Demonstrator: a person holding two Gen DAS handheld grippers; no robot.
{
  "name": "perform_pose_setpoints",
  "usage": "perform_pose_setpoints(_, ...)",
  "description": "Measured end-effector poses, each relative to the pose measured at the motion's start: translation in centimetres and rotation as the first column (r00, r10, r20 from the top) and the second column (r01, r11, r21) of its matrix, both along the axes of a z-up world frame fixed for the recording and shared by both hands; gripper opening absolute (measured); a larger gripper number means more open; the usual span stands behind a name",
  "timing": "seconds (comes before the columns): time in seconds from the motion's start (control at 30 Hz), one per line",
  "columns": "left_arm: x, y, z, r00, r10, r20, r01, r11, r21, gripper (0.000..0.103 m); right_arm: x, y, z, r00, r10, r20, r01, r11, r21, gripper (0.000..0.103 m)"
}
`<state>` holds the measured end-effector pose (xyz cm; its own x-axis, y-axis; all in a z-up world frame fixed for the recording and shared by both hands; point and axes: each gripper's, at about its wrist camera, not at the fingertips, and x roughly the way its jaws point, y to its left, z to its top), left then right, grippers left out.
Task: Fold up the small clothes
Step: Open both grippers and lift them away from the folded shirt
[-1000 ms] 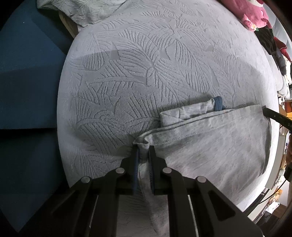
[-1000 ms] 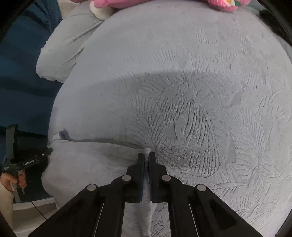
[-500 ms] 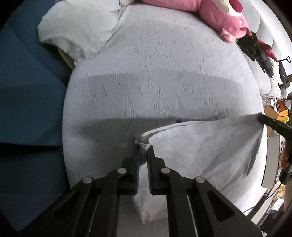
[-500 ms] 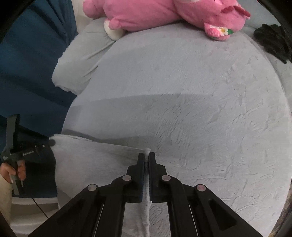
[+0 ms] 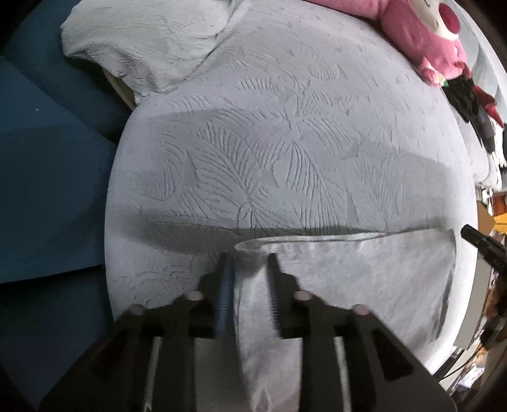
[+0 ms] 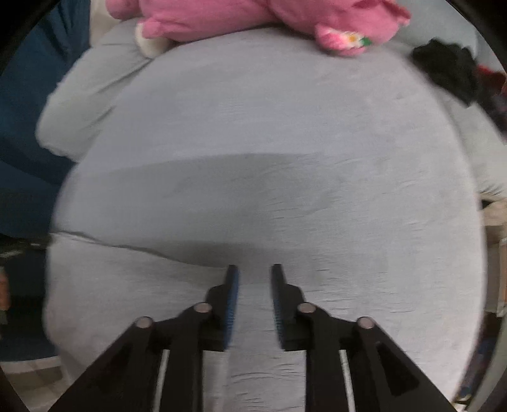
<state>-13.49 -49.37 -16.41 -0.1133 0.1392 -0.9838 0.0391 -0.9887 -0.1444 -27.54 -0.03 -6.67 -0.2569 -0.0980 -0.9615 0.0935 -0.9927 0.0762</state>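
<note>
Left claw (image 5: 248,263): I am seeing its jaws parted, with a bunched corner of the grey garment (image 5: 348,272) lying loosely between them; the cloth is touching the left pad at most, and motion blur is keeping me from saying more. I am reading it as released, not pinching.

Right claw (image 6: 253,275): I am seeing it spread open with nothing between the fingers, hovering directly over the garment (image 6: 133,285), near its far folded edge.

Garment position: it is lying flat on the bed (image 5: 285,142), at the near side, directly under and ahead of both claws.

Long axis: in the left view it is running left to right, from the left claw out toward the right claw's dark tip (image 5: 481,245) at the opposite end. So I am holding one claw at each end of the long side.

Far edge: a straight fold line is running across, with bare bed just beyond it.

Judgement: a fold looks laid down; the next fold would likely be taken across the long axis, end over end. Either claw is equally near its own end.

Background: a pink plush toy (image 6: 253,16) and dark clothing (image 6: 450,69) are lying well apart at the far side of the bed.
</note>
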Motion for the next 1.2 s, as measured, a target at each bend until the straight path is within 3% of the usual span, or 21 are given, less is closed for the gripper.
perform_pose_setpoints(0.1,0.6,-0.6,1.3,0.999,0.021,-0.031,-0.022,1.000,-0.010,0.040,1.1,-0.2,1.1,0.999,0.032,0.019,-0.030,0.994,-0.109,0.021)
perform_pose_setpoints(0.17,2.5,0.4,3.3,0.999,-0.031,-0.033,0.031,0.999,-0.020,0.041,2.7,-1.1,1.5,0.995,0.081,0.055,-0.070,0.984,-0.165,0.021)
perform_pose_setpoints(0.33,6.6,3.1,3.1,0.986,-0.167,0.014,0.167,0.986,0.020,0.041,6.9,-3.4,0.3,0.973,0.165,0.159,-0.126,0.964,-0.234,0.020)
perform_pose_setpoints(0.43,9.0,4.4,1.7,0.979,-0.191,0.063,0.189,0.981,0.040,0.041,8.7,-4.0,-1.5,0.961,0.164,0.224,-0.110,0.966,-0.234,0.020)
perform_pose_setpoints(0.6,11.1,4.9,-1.6,0.981,-0.146,0.127,0.143,0.989,0.036,0.041,10.0,-3.0,-4.2,0.946,0.106,0.305,-0.052,0.982,-0.179,0.020)
perform_pose_setpoints(0.7,11.4,5.2,-2.0,0.985,-0.135,0.111,0.134,0.991,0.017,0.047,10.0,-2.7,-3.5,0.951,0.084,0.298,-0.028,0.982,-0.187,0.020)
perform_pose_setpoints(0.73,11.4,5.5,-1.7,0.986,-0.123,0.110,0.122,0.992,0.016,0.051,10.1,-2.9,-3.0,0.953,0.087,0.291,-0.038,0.985,-0.171,0.020)
perform_pose_setpoints(0.8,11.5,5.9,-1.3,0.989,-0.092,0.113,0.090,0.996,0.024,0.075,10.4,-3.5,-1.9,0.956,0.102,0.276,-0.059,0.985,-0.160,0.026)
perform_pose_setpoints(0.83,11.7,6.2,-0.9,0.991,-0.072,0.111,0.070,0.997,0.022,0.077,10.7,-3.9,-1.1,0.955,0.114,0.274,-0.071,0.985,-0.160,0.028)
perform_pose_setpoints(1.0,12.9,8.2,1.4,0.995,-0.030,0.092,0.037,0.996,-0.080,0.082,12.2,-5.1,1.4,0.954,0.141,0.265,-0.101,0.982,-0.158,0.033)
perform_pose_setpoints(1.2,13.9,9.3,4.4,0.997,0.050,0.061,-0.044,0.995,-0.091,0.082,14.9,-5.4,3.6,0.959,0.137,0.250,-0.101,0.983,-0.153,0.033)
